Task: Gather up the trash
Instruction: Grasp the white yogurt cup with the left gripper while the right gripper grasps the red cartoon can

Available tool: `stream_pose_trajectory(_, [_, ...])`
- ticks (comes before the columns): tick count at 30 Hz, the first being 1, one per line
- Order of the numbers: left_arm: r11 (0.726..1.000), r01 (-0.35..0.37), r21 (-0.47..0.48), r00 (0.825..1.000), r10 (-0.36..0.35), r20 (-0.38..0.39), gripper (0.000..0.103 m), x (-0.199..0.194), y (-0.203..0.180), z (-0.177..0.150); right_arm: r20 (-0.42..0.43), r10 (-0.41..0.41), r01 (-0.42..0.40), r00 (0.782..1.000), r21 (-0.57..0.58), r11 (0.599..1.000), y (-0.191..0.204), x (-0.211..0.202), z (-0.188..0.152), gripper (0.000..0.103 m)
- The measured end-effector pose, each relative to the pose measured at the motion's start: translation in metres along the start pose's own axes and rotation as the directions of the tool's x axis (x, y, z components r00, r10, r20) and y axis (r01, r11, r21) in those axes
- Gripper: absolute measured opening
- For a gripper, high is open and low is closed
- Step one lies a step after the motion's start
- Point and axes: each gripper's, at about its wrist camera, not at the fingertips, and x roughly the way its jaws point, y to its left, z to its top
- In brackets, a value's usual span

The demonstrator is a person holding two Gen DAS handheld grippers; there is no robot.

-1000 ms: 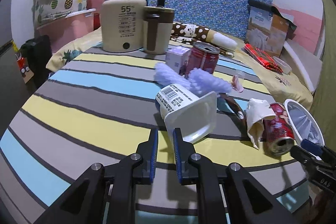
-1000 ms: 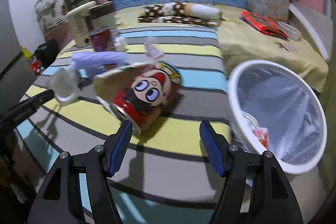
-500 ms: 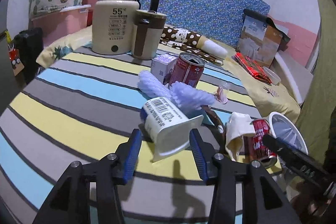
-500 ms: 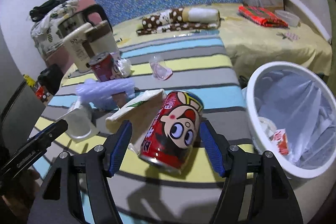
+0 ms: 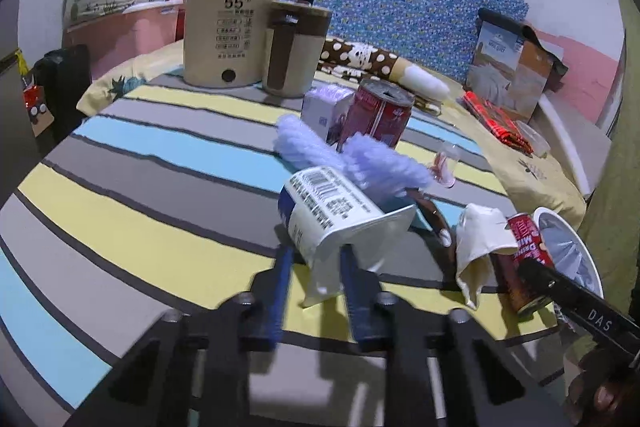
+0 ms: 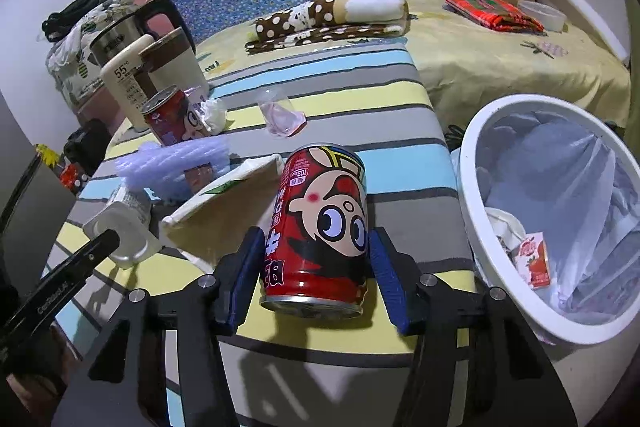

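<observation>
A white yogurt cup [image 5: 340, 215] with a barcode lies tipped on the striped table; my left gripper [image 5: 316, 275] has its blue fingers around the cup's rim, closed on it. The cup also shows in the right wrist view [image 6: 120, 227]. A red cartoon can [image 6: 320, 227] lies between the blue fingers of my right gripper [image 6: 316, 275], which touch its sides. It also shows in the left wrist view [image 5: 528, 259]. The white trash bin [image 6: 472, 195] with a clear liner stands at the table's right edge.
On the table: a second red can [image 5: 380, 111], purple foam wrap [image 5: 360, 155], a beige paper wrapper [image 6: 224, 199], a clear plastic cup [image 6: 280, 111], a small box [image 5: 320, 107], a kettle [image 5: 232, 39] and a mug [image 5: 292, 51]. A bed lies behind.
My left gripper opened, moved forward and closed around the yogurt cup's rim. My right gripper advanced around the red can and its fingers narrowed onto it.
</observation>
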Motion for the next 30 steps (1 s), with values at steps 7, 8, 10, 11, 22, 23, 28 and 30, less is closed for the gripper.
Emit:
stream_pose_trajectory(7, [0.999,-0.003,0.041,1.000,0.002,0.016,0.005,-0.006,-0.005,-0.003,0.011,0.021,-0.021,1.000,-0.004,1.000,-0.004,-0.004,-0.002,0.055])
stream_pose_trajectory(8, [0.999,-0.002,0.047,1.000,0.001,0.017,0.005,-0.007,-0.007,-0.004,0.011,0.027,-0.026,1.000,-0.006,1.000,-0.004,-0.007,-0.003,0.055])
stream_pose_trajectory(10, [0.998,-0.002,0.060,1.000,0.001,0.020,0.005,-0.011,-0.010,-0.006,0.011,0.029,-0.029,1.000,-0.015,0.999,-0.004,-0.009,-0.005,0.055])
stream_pose_trajectory(11, [0.998,-0.002,0.065,1.000,0.000,0.021,0.005,-0.013,-0.011,-0.007,0.011,0.031,-0.030,0.999,-0.020,0.999,-0.004,-0.011,-0.006,0.055])
stream_pose_trajectory(22, [0.994,0.002,0.112,0.999,-0.007,0.047,0.005,-0.043,-0.023,-0.018,0.028,0.050,-0.049,0.998,-0.055,0.997,-0.001,-0.032,-0.016,0.055])
stream_pose_trajectory(23, [0.993,0.003,0.115,0.999,-0.009,0.049,0.005,-0.045,-0.023,-0.019,0.031,0.050,-0.048,0.998,-0.058,0.997,0.000,-0.034,-0.017,0.055])
stream_pose_trajectory(28, [0.990,0.022,0.140,0.998,-0.029,0.051,0.005,-0.057,-0.033,-0.025,0.045,0.052,-0.049,0.998,-0.071,0.996,0.002,-0.043,-0.021,0.055])
stream_pose_trajectory(30, [0.988,0.032,0.149,0.998,-0.040,0.051,0.005,-0.061,-0.036,-0.027,0.049,0.053,-0.049,0.997,-0.072,0.996,0.002,-0.046,-0.022,0.055])
